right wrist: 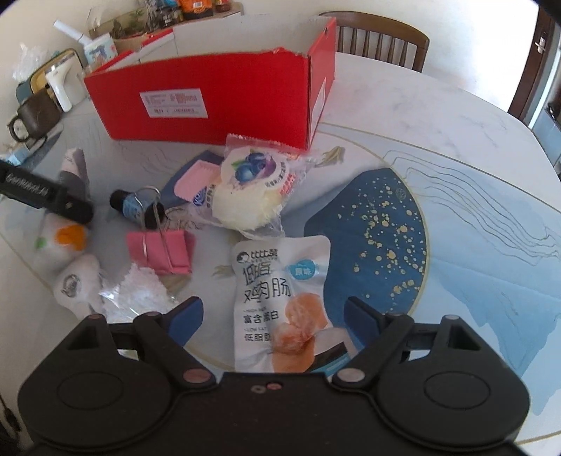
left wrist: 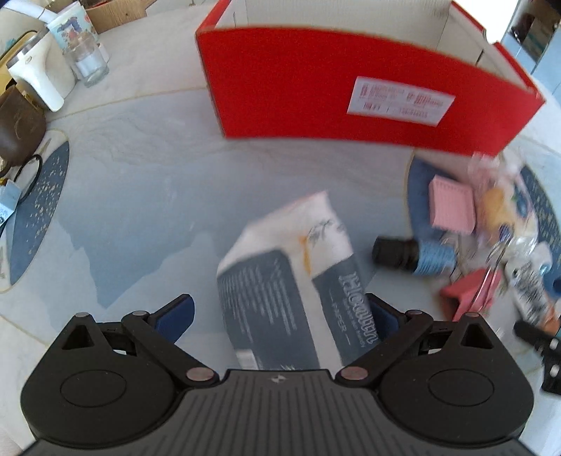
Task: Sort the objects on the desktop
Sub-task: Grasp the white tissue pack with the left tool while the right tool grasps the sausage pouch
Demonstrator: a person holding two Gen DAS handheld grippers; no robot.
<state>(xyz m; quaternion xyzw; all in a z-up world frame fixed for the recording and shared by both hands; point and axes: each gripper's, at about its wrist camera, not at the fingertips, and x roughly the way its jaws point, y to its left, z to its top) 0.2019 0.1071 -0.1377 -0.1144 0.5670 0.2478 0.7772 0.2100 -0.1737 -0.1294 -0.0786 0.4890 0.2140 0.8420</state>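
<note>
In the left wrist view my left gripper (left wrist: 280, 312) is open, with a grey and white tissue pack (left wrist: 291, 277) between its fingers; the right pad touches the pack, the left pad stands apart. The open red box (left wrist: 350, 94) stands behind it. In the right wrist view my right gripper (right wrist: 273, 315) is open around the lower end of a white chicken sausage pouch (right wrist: 280, 298) lying on the table. A blueberry bun packet (right wrist: 252, 186), a pink binder clip (right wrist: 161, 252), a small dark bottle (right wrist: 128, 203) and pink sticky notes (right wrist: 194, 179) lie beyond it. The red box (right wrist: 210, 101) stands at the back.
A brown mug (right wrist: 35, 115), a white dispenser (right wrist: 59, 80), a glass (left wrist: 89, 63) and a printed cup (left wrist: 72, 28) stand at the far left. A crumpled clear wrapper (right wrist: 136, 294) and small white packets (right wrist: 77, 284) lie left of my right gripper. A chair (right wrist: 382, 38) stands behind the table.
</note>
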